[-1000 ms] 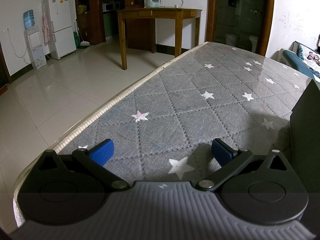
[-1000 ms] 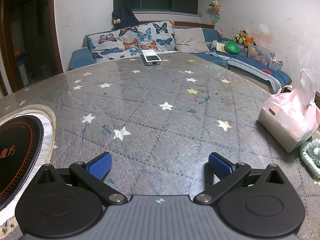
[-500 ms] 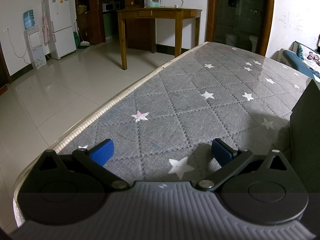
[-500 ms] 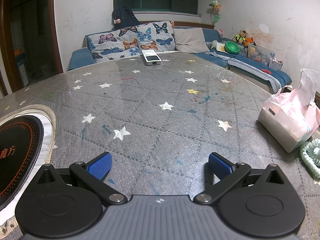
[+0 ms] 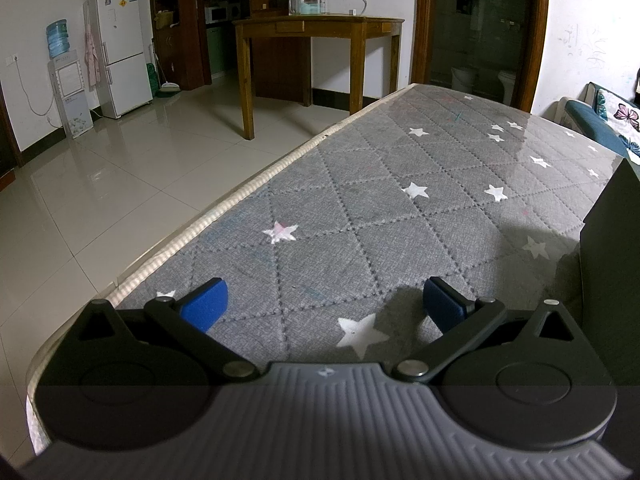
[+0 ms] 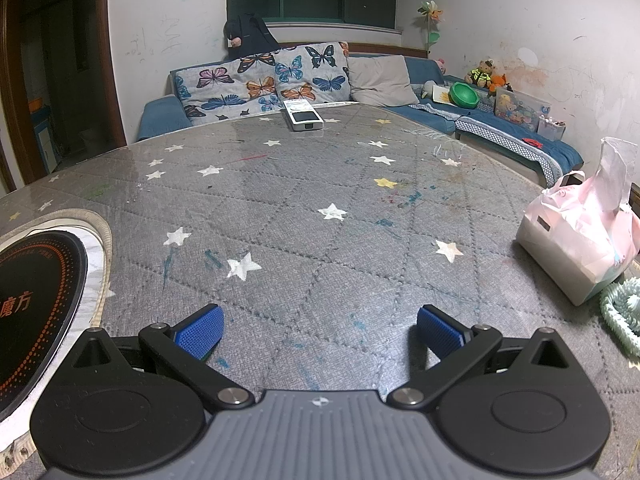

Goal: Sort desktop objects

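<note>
Left wrist view: left claw (image 5: 322, 306) spread wide, empty, low over the star-quilted counter (image 5: 360, 208); a dark box (image 5: 612, 280) crowds its right, an easy bump on any sideways swing. Right wrist view: right claw (image 6: 318, 330) also released, nothing held. Tissue pack (image 6: 576, 240) sits near right, remote (image 6: 303, 115) far back; the soft pack could crumple or slide.

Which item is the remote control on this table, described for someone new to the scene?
In the right wrist view, follow the grey star-patterned tabletop to its far edge, in front of the butterfly-print sofa cushions. The remote control lies flat there alone: a slim white slab, unlike the soft pink tissue pack at the right edge.
</note>
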